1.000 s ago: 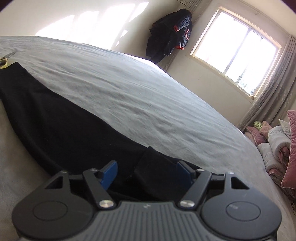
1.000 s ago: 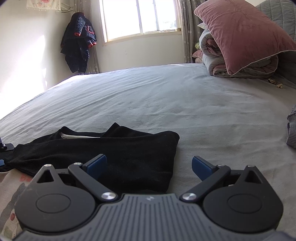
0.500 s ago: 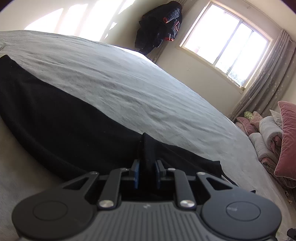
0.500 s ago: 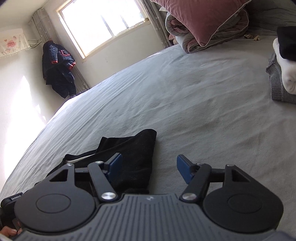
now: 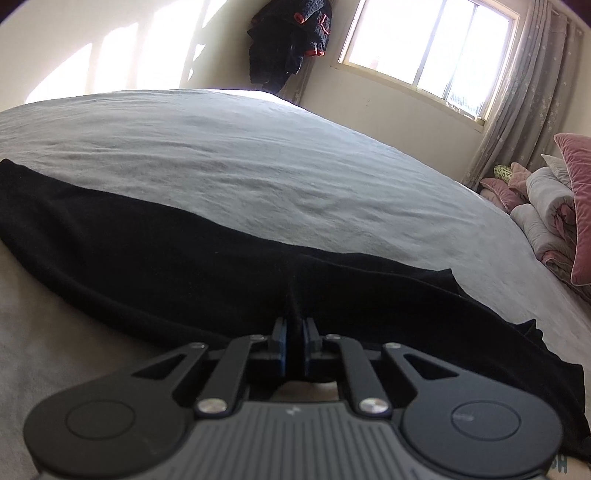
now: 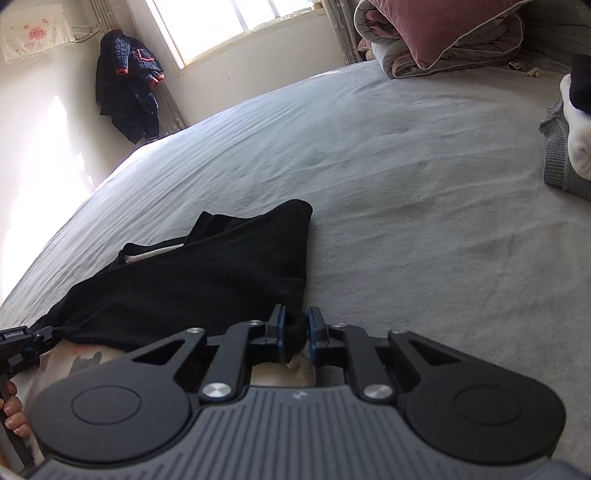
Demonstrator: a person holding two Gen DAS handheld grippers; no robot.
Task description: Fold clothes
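Observation:
Black trousers [image 5: 155,254] lie stretched across the grey bed [image 5: 258,162], running from the far left to the lower right of the left wrist view. My left gripper [image 5: 294,338] is shut on a pinched fold of their near edge. In the right wrist view the same black trousers [image 6: 207,280] show their waist end with a white drawstring [image 6: 155,253]. My right gripper [image 6: 294,332] is shut on the near corner of that end. The left gripper's body [image 6: 16,341] shows at the left edge, held by a hand [image 6: 13,411].
A pink pillow and rolled quilts [image 6: 436,33] are piled at the head of the bed. Folded grey and white clothes [image 6: 565,147] sit at the right edge. A dark jacket [image 6: 127,85] hangs in the corner by the window [image 5: 424,44]. Bare grey sheet [image 6: 406,166] stretches beyond the trousers.
Both grippers went from open to shut on the trousers' near edge, the left one first, the right one in the last half second. Both cameras dropped lower and closer to the cloth.

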